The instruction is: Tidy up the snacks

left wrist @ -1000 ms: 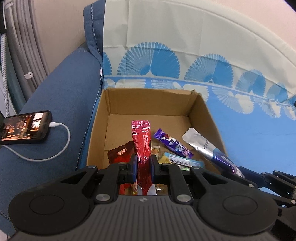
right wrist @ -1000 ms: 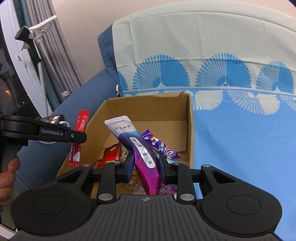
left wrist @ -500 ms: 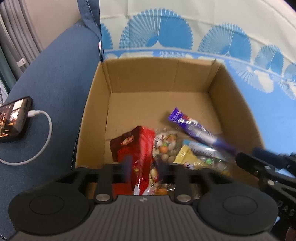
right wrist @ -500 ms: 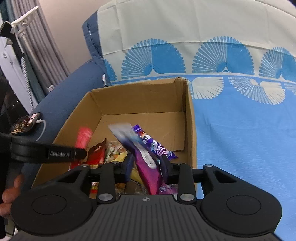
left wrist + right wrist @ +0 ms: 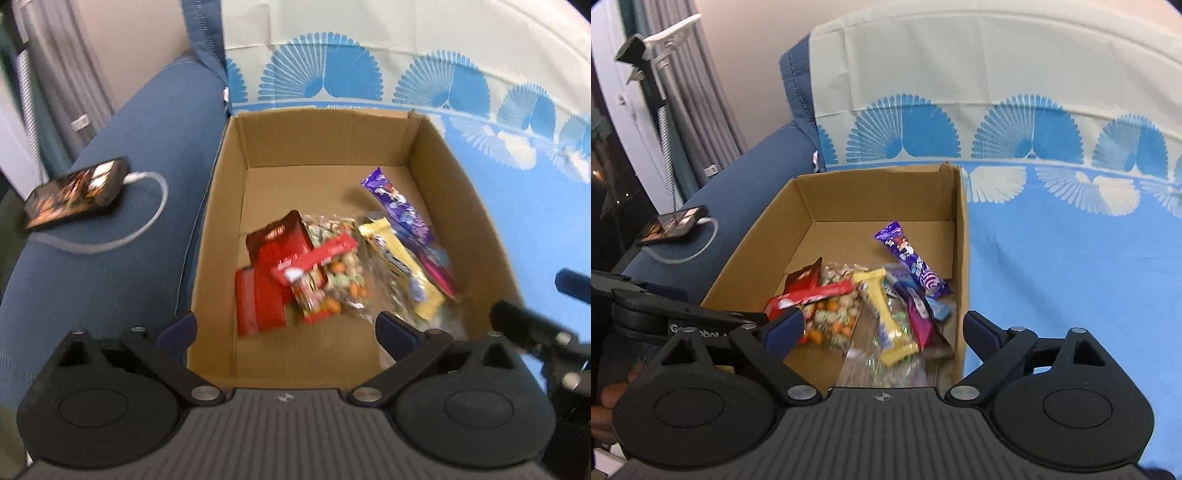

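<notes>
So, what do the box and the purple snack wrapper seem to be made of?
The box looks like plain brown cardboard, matte, with a raw cut top edge and folded corners. The purple snack wrapper seems to be thin plastic or foil film: it is glossy, printed, and crimped at its end. Which film exactly, the pictures cannot tell.
</notes>
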`<state>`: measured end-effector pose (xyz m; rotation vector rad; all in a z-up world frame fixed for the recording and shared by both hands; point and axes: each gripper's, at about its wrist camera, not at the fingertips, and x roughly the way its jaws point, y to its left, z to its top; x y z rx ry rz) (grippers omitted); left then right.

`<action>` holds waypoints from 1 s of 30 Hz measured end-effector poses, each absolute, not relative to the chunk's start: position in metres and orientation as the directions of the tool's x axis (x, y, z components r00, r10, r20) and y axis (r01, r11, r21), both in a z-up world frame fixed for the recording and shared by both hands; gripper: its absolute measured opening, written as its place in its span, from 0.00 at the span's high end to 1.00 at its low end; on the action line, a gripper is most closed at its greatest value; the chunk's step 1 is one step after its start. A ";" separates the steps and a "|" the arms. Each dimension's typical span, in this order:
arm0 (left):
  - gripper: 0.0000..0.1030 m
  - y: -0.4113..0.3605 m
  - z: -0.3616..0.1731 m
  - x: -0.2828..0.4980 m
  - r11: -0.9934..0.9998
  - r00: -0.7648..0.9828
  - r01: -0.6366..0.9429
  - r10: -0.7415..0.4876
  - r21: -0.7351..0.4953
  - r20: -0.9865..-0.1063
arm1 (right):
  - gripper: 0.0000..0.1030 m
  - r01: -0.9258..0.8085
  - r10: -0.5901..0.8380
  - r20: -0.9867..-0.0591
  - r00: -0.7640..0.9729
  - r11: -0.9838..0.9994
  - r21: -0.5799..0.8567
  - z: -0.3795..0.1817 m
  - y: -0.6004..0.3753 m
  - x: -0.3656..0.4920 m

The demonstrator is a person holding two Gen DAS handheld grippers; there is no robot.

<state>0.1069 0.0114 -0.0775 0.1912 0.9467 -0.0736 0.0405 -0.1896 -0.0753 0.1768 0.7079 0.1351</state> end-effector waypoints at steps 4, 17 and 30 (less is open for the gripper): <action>0.00 0.018 -0.064 0.074 0.993 0.592 0.108 -0.020 0.055 -0.805 | 0.00 -0.042 0.130 -0.617 0.776 0.987 0.156 -0.066 -0.184 0.003; 0.00 0.018 -0.039 -0.002 0.990 0.671 0.123 -0.029 0.072 -0.741 | 0.00 0.035 0.036 -0.612 0.790 0.994 0.103 -0.050 -0.179 -0.064; 0.00 0.021 -0.033 -0.041 0.988 0.704 0.071 0.047 0.136 -0.709 | 0.00 0.001 0.039 -0.528 0.849 0.997 0.076 -0.028 -0.172 -0.108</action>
